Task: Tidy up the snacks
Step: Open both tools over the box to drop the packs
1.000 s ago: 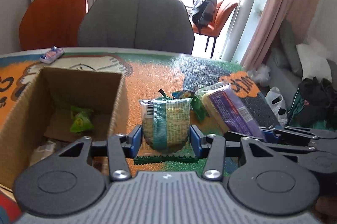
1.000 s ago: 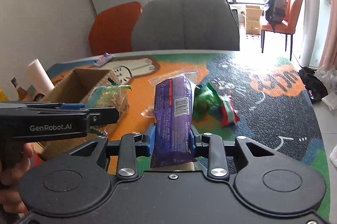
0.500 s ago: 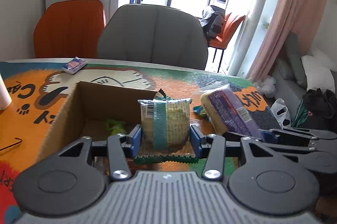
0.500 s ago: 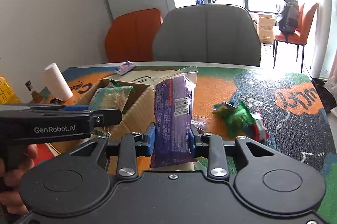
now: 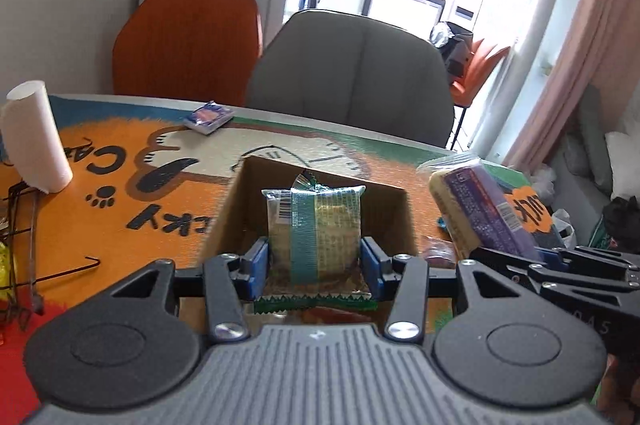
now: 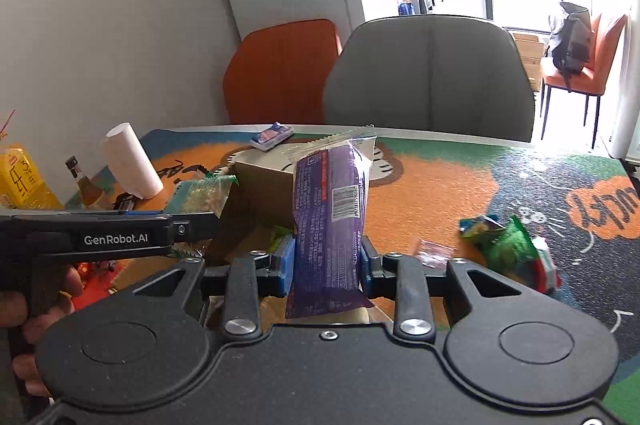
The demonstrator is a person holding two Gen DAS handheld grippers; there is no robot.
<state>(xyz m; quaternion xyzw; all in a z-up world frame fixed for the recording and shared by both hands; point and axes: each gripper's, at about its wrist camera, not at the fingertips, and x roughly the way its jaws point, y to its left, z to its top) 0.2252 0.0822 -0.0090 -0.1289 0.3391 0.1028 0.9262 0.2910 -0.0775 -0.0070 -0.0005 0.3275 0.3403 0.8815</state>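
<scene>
My left gripper [image 5: 314, 259] is shut on a green-striped clear cracker packet [image 5: 314, 233], held upright over the open cardboard box [image 5: 224, 221]. In the right wrist view the same packet [image 6: 202, 193] hangs at the left above the box [image 6: 262, 181]. My right gripper [image 6: 325, 263] is shut on a long purple snack pack [image 6: 328, 221], upright, just right of the box; the purple pack [image 5: 484, 213] also shows in the left wrist view. Loose green and red snack wrappers [image 6: 510, 245] lie on the mat at the right.
A patterned orange-green mat [image 6: 432, 185] covers the table. A paper roll [image 5: 34, 141], a small blue packet [image 5: 208, 115], a wire rack [image 5: 24, 257], a bottle [image 6: 82, 181] and a yellow carton [image 6: 20, 179] sit at the left. Grey [image 5: 352, 73] and orange chairs [image 5: 188, 41] stand behind.
Both grippers have carried their packets leftward: the cracker packet now hangs over the box, and the purple pack has come up beside it. The loose wrappers are left behind at the right.
</scene>
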